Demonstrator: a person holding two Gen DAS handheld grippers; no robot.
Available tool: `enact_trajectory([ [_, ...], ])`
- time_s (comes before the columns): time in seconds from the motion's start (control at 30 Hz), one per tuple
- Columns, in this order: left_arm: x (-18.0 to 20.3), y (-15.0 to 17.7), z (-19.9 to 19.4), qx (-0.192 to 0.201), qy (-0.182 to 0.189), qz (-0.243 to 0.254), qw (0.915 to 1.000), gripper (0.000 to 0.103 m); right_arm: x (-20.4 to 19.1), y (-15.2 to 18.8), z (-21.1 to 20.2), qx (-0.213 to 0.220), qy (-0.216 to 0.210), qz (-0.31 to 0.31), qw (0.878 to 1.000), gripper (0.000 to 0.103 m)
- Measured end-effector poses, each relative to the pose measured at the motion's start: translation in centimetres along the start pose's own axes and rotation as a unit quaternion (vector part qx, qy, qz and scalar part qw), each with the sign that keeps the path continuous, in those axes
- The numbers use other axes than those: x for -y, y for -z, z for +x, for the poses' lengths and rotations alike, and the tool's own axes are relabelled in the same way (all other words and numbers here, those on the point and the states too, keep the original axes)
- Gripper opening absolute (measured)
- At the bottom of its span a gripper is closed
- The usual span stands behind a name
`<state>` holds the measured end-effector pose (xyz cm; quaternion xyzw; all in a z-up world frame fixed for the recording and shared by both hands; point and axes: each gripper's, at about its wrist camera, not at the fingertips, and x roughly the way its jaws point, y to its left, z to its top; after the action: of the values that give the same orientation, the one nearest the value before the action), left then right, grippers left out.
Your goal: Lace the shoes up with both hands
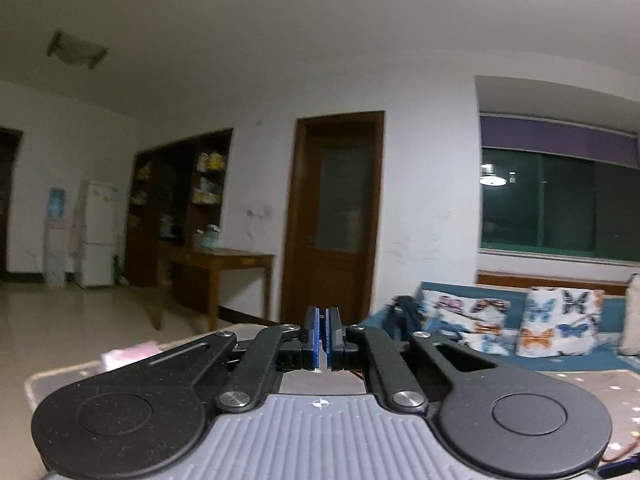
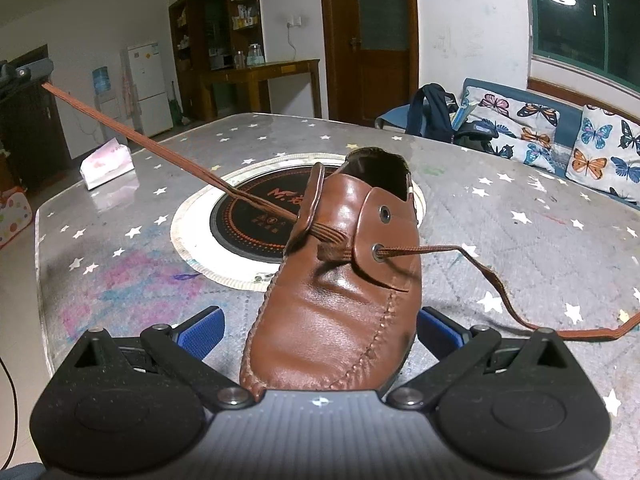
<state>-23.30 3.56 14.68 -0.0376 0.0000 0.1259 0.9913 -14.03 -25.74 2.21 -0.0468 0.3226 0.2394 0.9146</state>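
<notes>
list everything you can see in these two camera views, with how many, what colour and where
shoe: one, brown leather, on the table between the right gripper's fingers
shoelace: one, brown, threaded through the lower eyelets; one end pulled taut up to the left, the other lying slack on the table to the right
table: one, grey cover with white stars
round mat: one, black with a pale rim, behind the shoe
tissue pack: one, pink and white, far left of the table
sofa cushions: several, butterfly print, right background
door: one, brown, far wall
fridge: one, white, back left
left gripper: shut, pointing across the room
right gripper: blue pads either side of the shoe's toe
</notes>
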Motion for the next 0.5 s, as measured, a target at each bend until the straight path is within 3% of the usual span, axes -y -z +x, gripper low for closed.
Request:
enact_trajectory([
  [0.27,0.4,-0.6,-0.7,0.044,-0.081,0.038,0.995,0.003,0.4,0.0,-0.1,0.001,-0.001,0.003,1.0,0.103],
  [0.5,2.4,0.3,-1.2,0.087,-0.142,0.112,0.9797,0.003,0.4,0.1,0.0,0.002,-0.002,0.001,1.0,0.103],
])
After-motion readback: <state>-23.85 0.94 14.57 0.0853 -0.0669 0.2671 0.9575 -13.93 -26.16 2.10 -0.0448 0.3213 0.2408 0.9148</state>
